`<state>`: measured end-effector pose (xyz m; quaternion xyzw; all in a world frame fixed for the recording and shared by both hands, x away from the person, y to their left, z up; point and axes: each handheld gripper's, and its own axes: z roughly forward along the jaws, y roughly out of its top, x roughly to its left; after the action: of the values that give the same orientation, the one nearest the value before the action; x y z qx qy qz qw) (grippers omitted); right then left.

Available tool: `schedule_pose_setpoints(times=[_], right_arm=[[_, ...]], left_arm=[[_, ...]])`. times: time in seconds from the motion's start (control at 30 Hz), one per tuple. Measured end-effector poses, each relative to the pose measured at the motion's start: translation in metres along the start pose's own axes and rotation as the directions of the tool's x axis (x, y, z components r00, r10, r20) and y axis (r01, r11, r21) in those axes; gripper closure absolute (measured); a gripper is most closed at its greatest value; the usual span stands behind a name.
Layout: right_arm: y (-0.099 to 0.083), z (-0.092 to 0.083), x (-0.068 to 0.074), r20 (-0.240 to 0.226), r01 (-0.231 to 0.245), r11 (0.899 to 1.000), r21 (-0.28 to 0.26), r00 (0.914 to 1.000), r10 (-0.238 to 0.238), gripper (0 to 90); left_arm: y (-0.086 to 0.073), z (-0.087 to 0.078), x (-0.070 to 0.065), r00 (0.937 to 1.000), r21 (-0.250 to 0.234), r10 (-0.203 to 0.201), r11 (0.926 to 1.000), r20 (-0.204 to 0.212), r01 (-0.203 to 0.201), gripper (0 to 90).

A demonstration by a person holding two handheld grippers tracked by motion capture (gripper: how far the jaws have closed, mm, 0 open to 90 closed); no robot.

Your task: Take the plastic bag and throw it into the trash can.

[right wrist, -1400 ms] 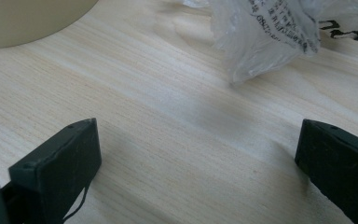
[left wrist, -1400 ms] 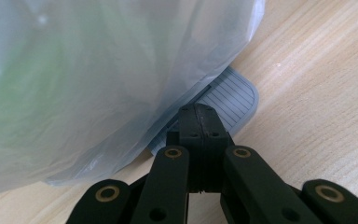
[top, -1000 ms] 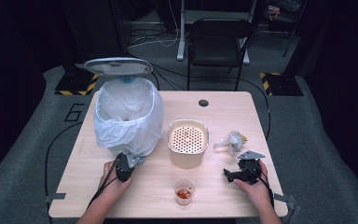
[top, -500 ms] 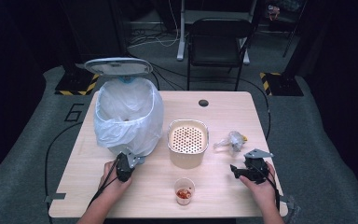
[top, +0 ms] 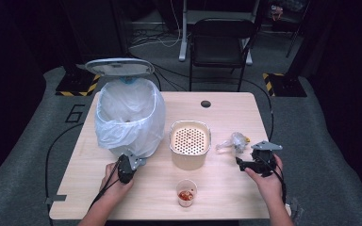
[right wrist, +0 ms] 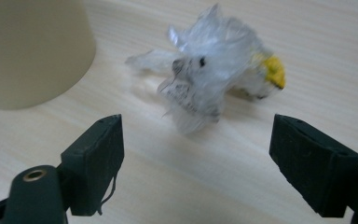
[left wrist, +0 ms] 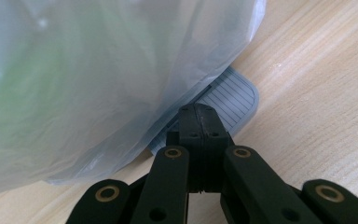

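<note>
Facing the crumpled plastic wrapper (right wrist: pixel 214 79), the right gripper (right wrist: pixel 196 163) stands with its jaws wide apart, having just been opening, and nothing lies between them. The wrapper rests on the wooden table (right wrist: pixel 177 186) ahead of the jaws, untouched, with a yellow patch at one end; in the high view it lies just beyond the right gripper (top: pixel 245 165), to the right of the cream perforated container (top: pixel 190 143). That container's wall shows at the upper left of the right gripper view.

The left gripper (left wrist: pixel 199 122) has its jaws pressed together with nothing between them. Their tips sit over the grey ribbed pedal (left wrist: pixel 233 100) at the foot of the bin, whose white liner bag (left wrist: pixel 98 79) hangs beside them; whether the tips touch the pedal cannot be told. From above, the left gripper (top: pixel 125 167) sits at the base of the lined bin (top: pixel 129 117), whose lid (top: pixel 119 67) stands raised.

A small clear cup (top: pixel 186 192) with reddish contents stands near the table's front edge, between the two hands.
</note>
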<state>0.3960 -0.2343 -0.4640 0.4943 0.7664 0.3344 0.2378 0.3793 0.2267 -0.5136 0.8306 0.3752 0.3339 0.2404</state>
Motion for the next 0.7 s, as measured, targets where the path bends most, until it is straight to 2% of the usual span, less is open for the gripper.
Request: schedule_pose_setpoints(times=[0.27,0.33,0.57,0.7], right_arm=[[0.021,0.002,-0.008,0.022,0.009,1.000,-0.002,0.9997,-0.009,14.2],[0.025,0.004,-0.009,0.026,-0.003,1.000,-0.005,0.9997,0.003,13.9],[0.035,0.008,-0.013,0.021,0.013,1.000,0.008,0.9997,-0.013,13.6],[0.041,0.011,-0.015,0.024,0.006,1.000,0.013,0.9997,-0.006,13.4]], left_arm=[[0.000,0.000,0.001,0.9998,0.003,-0.018,0.9998,0.009,0.018,90.0],[0.000,0.000,0.001,0.9997,0.002,-0.021,0.9998,0.010,0.021,90.0],[0.000,0.000,0.002,0.9995,0.003,-0.028,0.9996,0.012,0.028,90.0],[0.000,0.000,0.001,0.9995,0.005,-0.030,0.9995,0.010,0.030,90.0]])
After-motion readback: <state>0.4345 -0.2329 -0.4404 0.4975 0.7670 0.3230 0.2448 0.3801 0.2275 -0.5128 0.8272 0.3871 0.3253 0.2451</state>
